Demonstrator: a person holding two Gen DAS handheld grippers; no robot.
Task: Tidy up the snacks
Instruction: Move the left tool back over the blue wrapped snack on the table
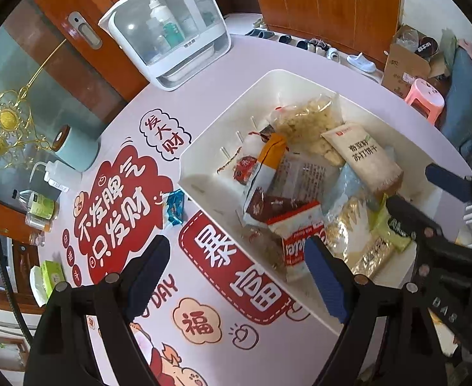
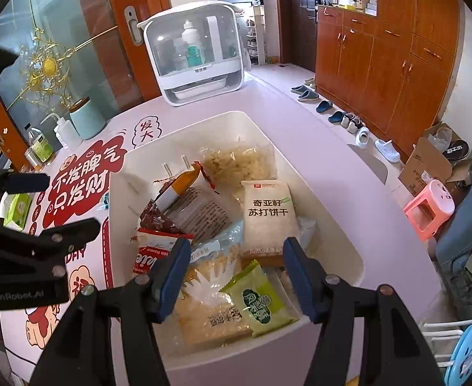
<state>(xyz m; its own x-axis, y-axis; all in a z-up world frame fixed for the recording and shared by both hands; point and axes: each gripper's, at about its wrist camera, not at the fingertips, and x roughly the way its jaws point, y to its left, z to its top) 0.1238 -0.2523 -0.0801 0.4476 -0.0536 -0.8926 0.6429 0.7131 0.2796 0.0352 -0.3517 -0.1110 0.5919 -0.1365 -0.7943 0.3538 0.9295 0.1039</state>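
Note:
A white bin (image 1: 203, 135) (image 2: 348, 257) on the table holds several snack packets: a soda cracker bag (image 1: 363, 157) (image 2: 268, 215), a green packet (image 2: 258, 299), a red-and-white packet (image 1: 297, 234) (image 2: 149, 254) and a clear bag of pale chips (image 1: 303, 117) (image 2: 239, 160). A small blue snack packet (image 1: 174, 206) lies on the table left of the bin. My left gripper (image 1: 236, 276) is open and empty above the bin's near-left wall. My right gripper (image 2: 236, 276) is open and empty above the bin's near end; it also shows in the left wrist view (image 1: 409, 193).
A white countertop cabinet (image 1: 168, 32) (image 2: 197, 54) stands at the table's far side. A teal canister (image 1: 75, 148) (image 2: 86, 119), squeeze bottle (image 1: 54, 177), jars (image 1: 41, 209) and tissue box (image 1: 47, 276) line the left edge. A pink stool (image 2: 429, 209) stands right of the table.

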